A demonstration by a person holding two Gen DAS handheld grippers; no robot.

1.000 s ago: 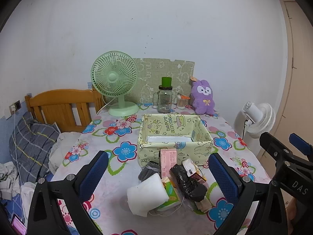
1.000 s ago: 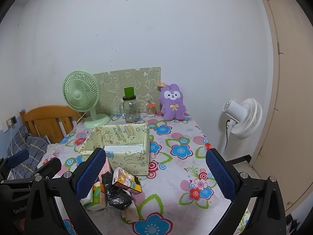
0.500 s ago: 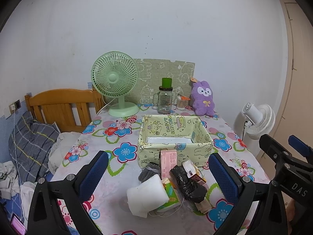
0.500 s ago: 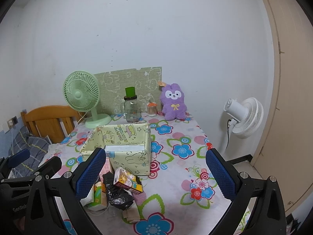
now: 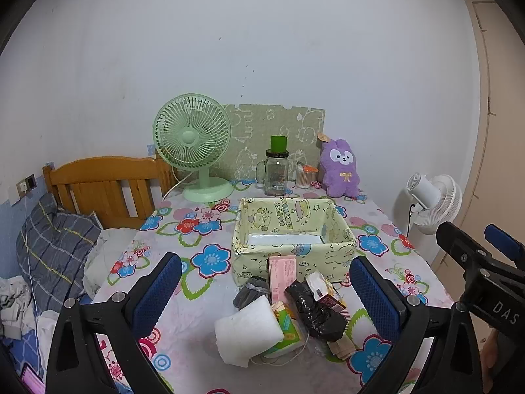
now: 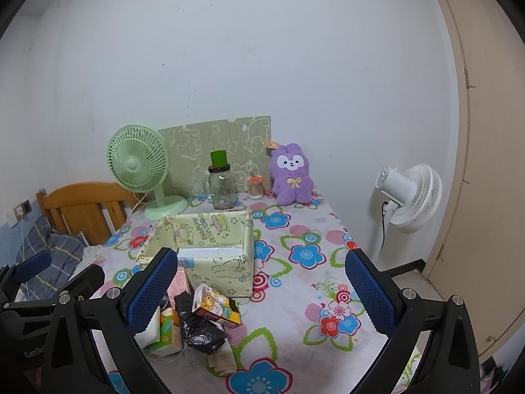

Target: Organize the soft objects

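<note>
A pale green cartoon-print box (image 5: pixel 292 229) stands open on the flowered table (image 5: pixel 203 292); it also shows in the right wrist view (image 6: pixel 210 249). In front of it lies a pile: a white tissue roll (image 5: pixel 246 331), a grey sock (image 5: pixel 249 294), a pink packet (image 5: pixel 282 272), a black plastic bag (image 5: pixel 315 308) (image 6: pixel 197 325), a green tissue pack (image 5: pixel 288 328) and a small cartoon carton (image 6: pixel 216 307). A purple plush bunny (image 5: pixel 339 169) (image 6: pixel 292 174) sits at the back. My left gripper (image 5: pixel 262 298) is open above the pile. My right gripper (image 6: pixel 259 292) is open, to the pile's right.
A green desk fan (image 5: pixel 193 144), a glass jar with a green lid (image 5: pixel 277 170) and a small cup (image 5: pixel 305 177) stand along the back wall. A white floor fan (image 6: pixel 410 197) stands right of the table. A wooden bed head (image 5: pixel 105 187) and bedding are left.
Both views have shifted very slightly; the scene sits a touch further off. Nothing on the table has moved and both grippers stay open.
</note>
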